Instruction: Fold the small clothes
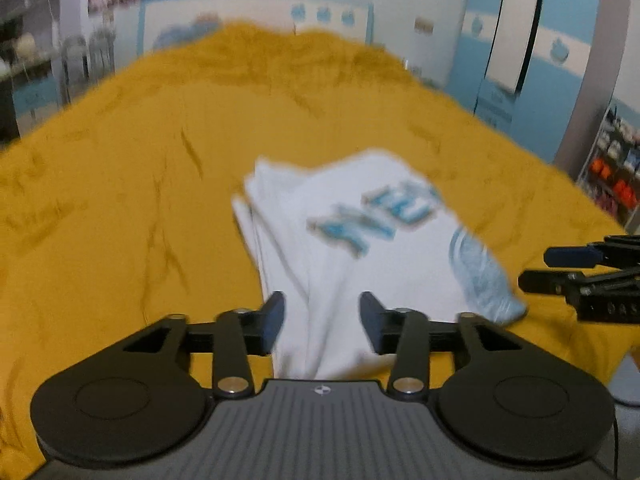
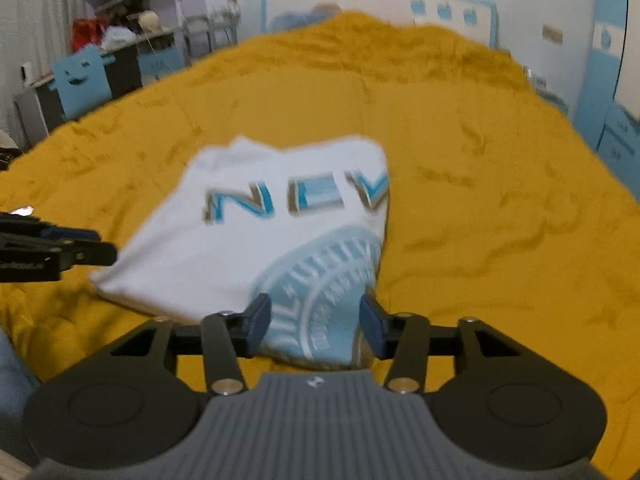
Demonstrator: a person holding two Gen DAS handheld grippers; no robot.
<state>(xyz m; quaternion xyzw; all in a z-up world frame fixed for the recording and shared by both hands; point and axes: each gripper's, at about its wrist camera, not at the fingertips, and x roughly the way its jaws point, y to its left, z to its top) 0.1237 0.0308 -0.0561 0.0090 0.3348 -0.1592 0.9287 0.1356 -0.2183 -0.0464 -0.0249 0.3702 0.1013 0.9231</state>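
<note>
Left tool (image 1: 322, 320), right tool (image 2: 316, 320): both wide open, gripping nothing. Folded white shirt (image 2: 256, 232) just ahead on yellow bedspread (image 2: 480, 160). Best: retreat cleanly, pads clear of hem.

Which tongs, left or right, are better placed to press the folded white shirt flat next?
Probably either; slightly the right tongs, open over the shirt's printed corner. The left tongs stand open at the plain edge.

Around you the yellow bedspread (image 2: 480, 160) lies open; only the folded white shirt (image 2: 248, 232) interrupts it, centre.
</note>
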